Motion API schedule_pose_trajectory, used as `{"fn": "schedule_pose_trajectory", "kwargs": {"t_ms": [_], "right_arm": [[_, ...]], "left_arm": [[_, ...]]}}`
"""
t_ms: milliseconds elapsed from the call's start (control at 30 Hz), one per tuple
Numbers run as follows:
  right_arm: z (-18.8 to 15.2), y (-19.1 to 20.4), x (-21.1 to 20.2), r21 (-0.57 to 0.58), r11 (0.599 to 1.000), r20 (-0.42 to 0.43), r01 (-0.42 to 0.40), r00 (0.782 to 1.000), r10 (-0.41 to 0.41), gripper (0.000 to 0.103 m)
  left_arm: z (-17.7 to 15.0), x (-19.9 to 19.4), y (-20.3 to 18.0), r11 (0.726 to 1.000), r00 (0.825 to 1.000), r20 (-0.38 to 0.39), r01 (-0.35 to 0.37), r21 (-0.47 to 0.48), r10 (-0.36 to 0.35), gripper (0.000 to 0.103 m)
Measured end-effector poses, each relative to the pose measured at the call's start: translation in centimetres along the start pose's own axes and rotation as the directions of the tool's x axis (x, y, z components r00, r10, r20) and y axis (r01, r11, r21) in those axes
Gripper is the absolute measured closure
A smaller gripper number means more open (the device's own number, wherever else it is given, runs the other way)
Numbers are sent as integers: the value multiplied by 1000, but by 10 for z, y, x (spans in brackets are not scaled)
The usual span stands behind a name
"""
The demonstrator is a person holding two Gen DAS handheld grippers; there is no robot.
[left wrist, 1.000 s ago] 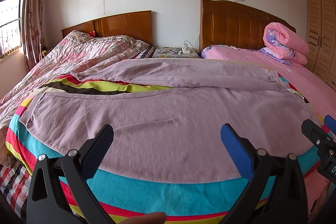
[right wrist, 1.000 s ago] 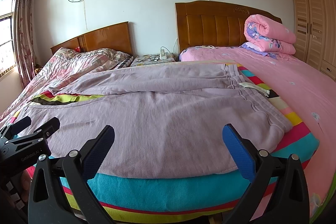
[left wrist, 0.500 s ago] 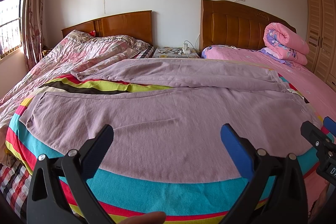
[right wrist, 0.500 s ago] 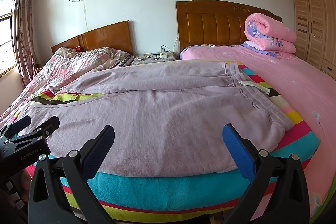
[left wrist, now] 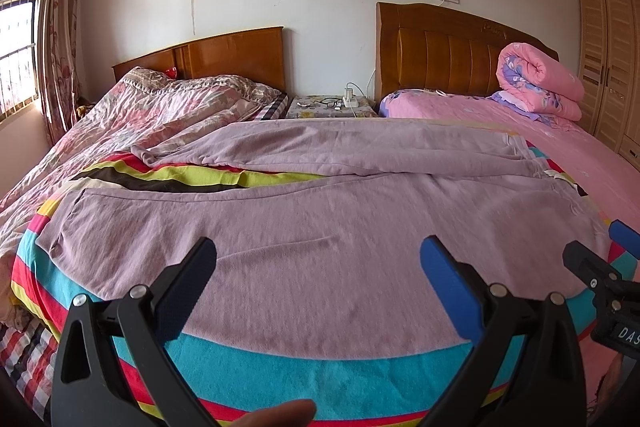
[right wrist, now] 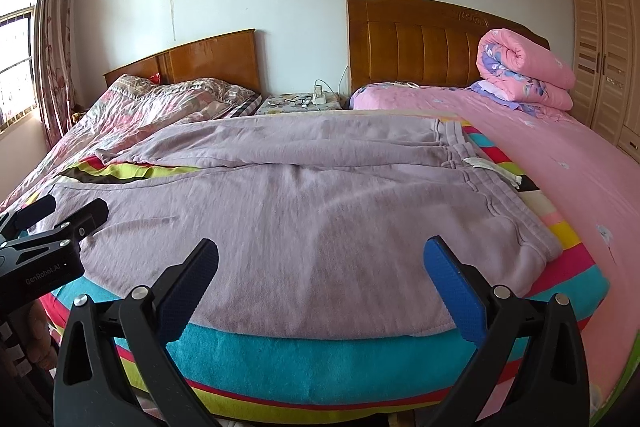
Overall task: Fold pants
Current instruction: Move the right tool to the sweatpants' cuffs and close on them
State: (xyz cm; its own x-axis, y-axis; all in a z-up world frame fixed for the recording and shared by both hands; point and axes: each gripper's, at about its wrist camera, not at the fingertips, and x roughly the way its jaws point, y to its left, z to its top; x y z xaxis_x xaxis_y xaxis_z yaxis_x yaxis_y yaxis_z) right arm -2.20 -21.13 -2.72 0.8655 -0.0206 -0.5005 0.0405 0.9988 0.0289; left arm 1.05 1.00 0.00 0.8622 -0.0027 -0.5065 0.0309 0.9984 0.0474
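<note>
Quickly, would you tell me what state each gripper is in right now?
Left gripper: open, holding nothing, above the near edge of the purple pants.
Right gripper: open, holding nothing, also above the pants.

Right tool (right wrist: 320, 275) a little lower and closer to the bed's near edge, pants (right wrist: 304, 219) filling slightly more of its view, waistband (right wrist: 480, 183) nearer, left tool (left wrist: 318, 273) almost unmoved, right tool's tip at its view's edge marginally higher
</note>
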Motion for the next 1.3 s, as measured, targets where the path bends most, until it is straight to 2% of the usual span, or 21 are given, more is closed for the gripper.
{"fn": "schedule_pose_trajectory", "kwargs": {"t_ms": [133, 233, 300, 333, 400, 500, 600, 700, 767, 800, 867, 933, 1000, 1033, 1067, 1133, 1167, 1233, 1267, 1300], "right_arm": [[27, -4, 19, -88, 996, -1, -13, 1000, 13, 4], [62, -14, 49, -131, 991, -7, -35, 999, 35, 4], [87, -24, 80, -141, 988, -43, -65, 997, 60, 4], [102, -29, 100, -143, 986, -66, -83, 995, 75, 4], [128, -39, 146, -145, 980, -130, -135, 985, 116, 4], [162, -44, 218, -170, 962, -228, -213, 959, 172, 4], [186, -37, 285, -270, 923, -294, -275, 936, 193, 4], [206, -27, 349, -292, 884, -372, -365, 895, 246, 4], [213, -21, 387, -294, 854, -422, -429, 860, 287, 4], [215, -18, 405, -292, 842, -446, -452, 844, 299, 4], [215, -11, 436, -296, 817, -491, -494, 813, 313, 4], [214, -3, 459, -300, 789, -529, -536, 782, 330, 9], [211, 2, 472, -284, 758, -566, -587, 741, 362, 20], [211, 4, 472, -297, 746, -563, -596, 740, 368, 21], [211, 7, 471, -304, 726, -566, -616, 730, 383, 24], [210, 9, 465, -311, 697, -566, -646, 715, 410, 42], [210, 10, 461, -317, 690, -562, -650, 715, 415, 60], [206, 13, 451, -345, 691, -556, -635, 731, 395, 70], [206, 15, 445, -369, 696, -542, -616, 751, 377, 81], [206, 17, 437, -394, 707, -518, -587, 777, 357, 86]], "left_arm": [[24, 14, 1, 997, 998, 32, -50, 56, 48, 1], [53, 36, 6, 995, 997, 41, -66, 72, 63, 1], [76, 61, 12, 998, 999, -11, -38, 58, 38, 1], [87, 78, 15, 999, 998, -62, -8, 41, 11, 1], [104, 116, 18, 997, 980, -184, 79, 23, -73, 1], [122, 163, 19, 990, 950, -280, 135, -31, -138, 1], [135, 200, 14, 970, 921, -306, 227, -85, -242, 1], [149, 230, 11, 955, 922, -261, 249, -164, -285, 1], [154, 246, 13, 939, 932, -211, 242, -245, -296, 1], [156, 255, 14, 935, 934, -210, 227, -274, -289, 1], [158, 276, 11, 928, 922, -245, 222, -298, -299, 1], [160, 290, 4, 942, 918, -265, 232, -244, -295, 1], [162, 300, -5, 960, 920, -284, 234, -152, -269, 1], [160, 304, -9, 964, 920, -291, 236, -124, -263, 1], [160, 308, -10, 966, 919, -298, 234, -112, -257, 1], [159, 316, -9, 964, 912, -315, 239, -115, -264, 1], [158, 320, -6, 960, 904, -326, 249, -129, -278, 1], [157, 329, 0, 952, 890, -344, 254, -171, -299, 1], [158, 331, 3, 948, 889, -340, 254, -192, -307, 1], [159, 334, 6, 945, 890, -334, 253, -207, -311, 1]]}}
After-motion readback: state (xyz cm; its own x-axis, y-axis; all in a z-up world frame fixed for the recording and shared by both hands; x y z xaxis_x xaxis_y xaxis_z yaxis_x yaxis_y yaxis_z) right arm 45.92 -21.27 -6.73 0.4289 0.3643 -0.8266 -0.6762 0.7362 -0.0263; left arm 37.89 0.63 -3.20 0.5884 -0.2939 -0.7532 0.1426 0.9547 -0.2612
